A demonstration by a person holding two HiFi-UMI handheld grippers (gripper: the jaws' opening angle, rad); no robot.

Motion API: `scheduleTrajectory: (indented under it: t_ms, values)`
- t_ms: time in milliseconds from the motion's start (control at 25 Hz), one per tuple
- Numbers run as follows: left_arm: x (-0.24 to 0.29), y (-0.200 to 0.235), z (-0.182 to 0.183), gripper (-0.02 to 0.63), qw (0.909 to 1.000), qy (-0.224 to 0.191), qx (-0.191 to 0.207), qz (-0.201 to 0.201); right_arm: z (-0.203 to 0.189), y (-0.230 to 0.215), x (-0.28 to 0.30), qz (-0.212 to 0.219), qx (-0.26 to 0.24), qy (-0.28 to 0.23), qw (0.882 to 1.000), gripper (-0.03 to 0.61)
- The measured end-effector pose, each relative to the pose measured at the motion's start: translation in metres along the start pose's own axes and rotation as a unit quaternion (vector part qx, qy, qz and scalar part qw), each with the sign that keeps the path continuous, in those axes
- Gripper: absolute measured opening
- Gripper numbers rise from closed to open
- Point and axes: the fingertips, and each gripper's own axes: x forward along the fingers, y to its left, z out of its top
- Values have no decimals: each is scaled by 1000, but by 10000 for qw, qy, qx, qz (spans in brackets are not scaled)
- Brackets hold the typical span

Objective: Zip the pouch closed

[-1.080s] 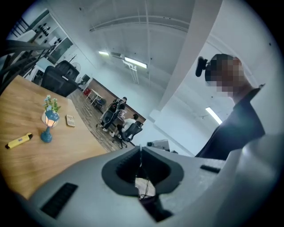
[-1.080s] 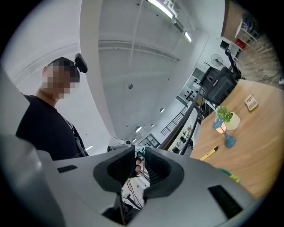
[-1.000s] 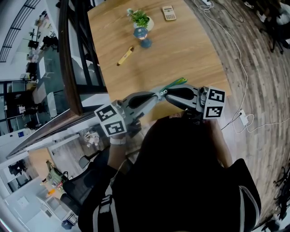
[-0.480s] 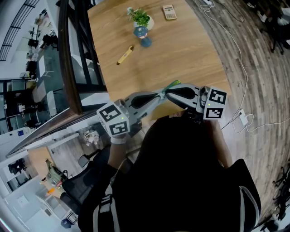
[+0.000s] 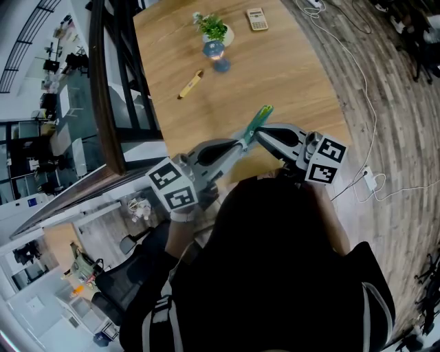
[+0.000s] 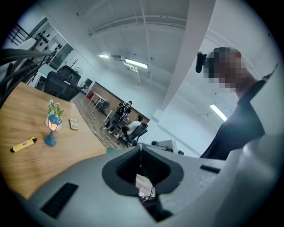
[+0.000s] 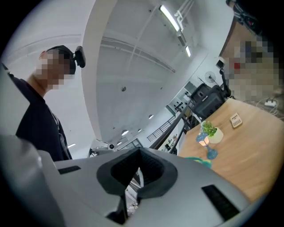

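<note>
Green fabric pouch point(image 5: 260, 119): only a narrow strip shows; its zip cannot be made out.
Wooden table point(image 5: 289, 75): far end cut off by the top edge; near edge hidden by the person's head point(image 5: 275, 227).
Beige calculator point(image 5: 256, 19): keys too small to read.

One pouch point(image 5: 259, 119), one calculator point(image 5: 256, 19), one marker point(image 5: 190, 84) — one plant point(image 5: 213, 29)

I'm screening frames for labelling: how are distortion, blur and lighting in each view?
Head view: heavy fisheye curves the table edge and floor planks; evenly lit, sharp. Left gripper view: dark round vignette, bright ceiling strip lights, a mosaic patch at upper right. Right gripper view: same vignette, two mosaic patches, distant plant crisp.
</note>
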Motion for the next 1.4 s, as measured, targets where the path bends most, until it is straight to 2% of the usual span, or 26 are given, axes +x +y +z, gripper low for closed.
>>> scheduleTrajectory:
  t_ms: [200,480,600,800,1400]
  values:
    - [-7,-4,10,9,9999,-153,18,-46,-3,-29,-12,-541,88,16,9985,11]
    - [-27,-5,37,9,9987,-481,119,84,-15,-72,-34,-1227,219,24,9922,11]
    - [-30,-3,40,9,9988,-422,183,192,-20,-82,-38,-1309,385,-57,9906,11]
    - [-30,4,37,9,9988,-414,36,273,-27,-89,-36,-1353,421,-46,9899,11]
    - [-36,25,27,9,9979,-456,-321,342,-18,-88,-44,-1440,326,-32,9890,12]
